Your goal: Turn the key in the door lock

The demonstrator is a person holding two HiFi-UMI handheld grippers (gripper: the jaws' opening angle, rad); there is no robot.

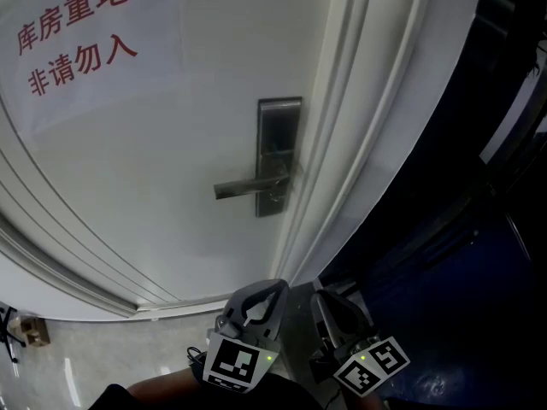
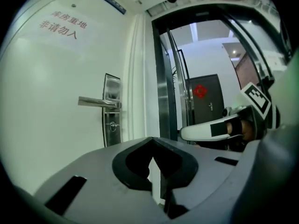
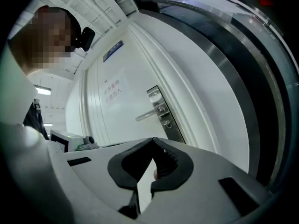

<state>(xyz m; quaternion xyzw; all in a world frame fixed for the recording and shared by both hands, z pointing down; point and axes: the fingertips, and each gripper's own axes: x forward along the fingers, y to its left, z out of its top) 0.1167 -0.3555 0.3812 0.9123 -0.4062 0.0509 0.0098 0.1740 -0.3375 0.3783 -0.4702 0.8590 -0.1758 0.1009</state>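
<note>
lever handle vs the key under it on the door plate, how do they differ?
The long silver lever handle runs horizontally, leftward from the steel lock plate; the small silver key is only a short stub. The handle sits higher on the plate, the key just below it. Shared: both metallic, on the same plate, both untouched.

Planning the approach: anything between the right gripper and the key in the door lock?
Nothing visible. There is open air from the right gripper to the key; the lever handle sits above it, off the path.
</note>
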